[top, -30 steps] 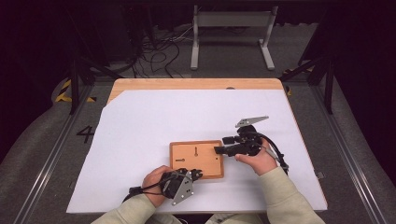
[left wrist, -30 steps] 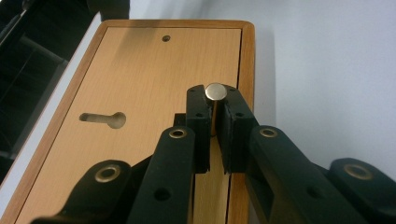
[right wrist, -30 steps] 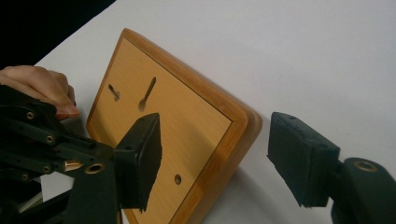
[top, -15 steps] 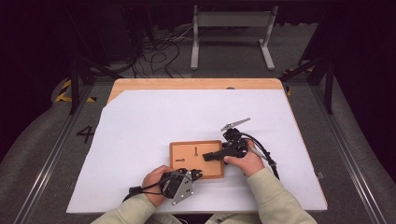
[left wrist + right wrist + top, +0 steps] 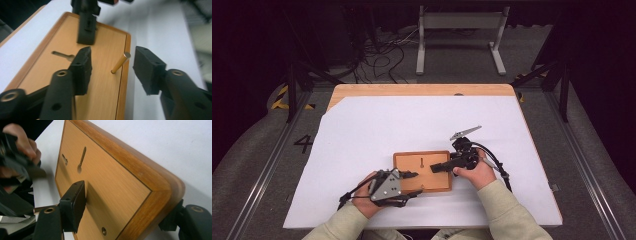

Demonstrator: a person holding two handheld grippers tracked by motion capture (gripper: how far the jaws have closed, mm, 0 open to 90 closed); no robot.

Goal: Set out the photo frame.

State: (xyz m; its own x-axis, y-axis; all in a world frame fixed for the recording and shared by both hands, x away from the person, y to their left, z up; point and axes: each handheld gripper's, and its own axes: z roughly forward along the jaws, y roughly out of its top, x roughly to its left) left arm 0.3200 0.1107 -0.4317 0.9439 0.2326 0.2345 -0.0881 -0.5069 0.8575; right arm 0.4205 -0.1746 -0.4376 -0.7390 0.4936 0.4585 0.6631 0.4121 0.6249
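Note:
A small wooden board (image 5: 422, 171) with a raised rim lies on the white sheet. Its face has a keyhole slot (image 5: 62, 54), also seen in the right gripper view (image 5: 81, 161). A short brass pin (image 5: 120, 63) stands tilted in the board near its edge. My left gripper (image 5: 112, 51) is around that pin, its jaws have just been opening, and neither pad (image 5: 81, 67) touches it. In the high view the left gripper (image 5: 414, 183) sits at the board's near-left corner. My right gripper (image 5: 127, 202) is shut on the board's right edge (image 5: 438, 169), one jaw on top and one underneath.
The white sheet (image 5: 362, 135) covers a wooden table (image 5: 422, 90). A grey floor with rails surrounds it, with cables and a metal stand (image 5: 459, 22) behind. The right gripper's jaw (image 5: 86, 25) reaches over the far part of the board.
The right gripper came left and down onto the board's right edge. The left gripper moved up to the board's near-left corner, and its jaws spread apart.

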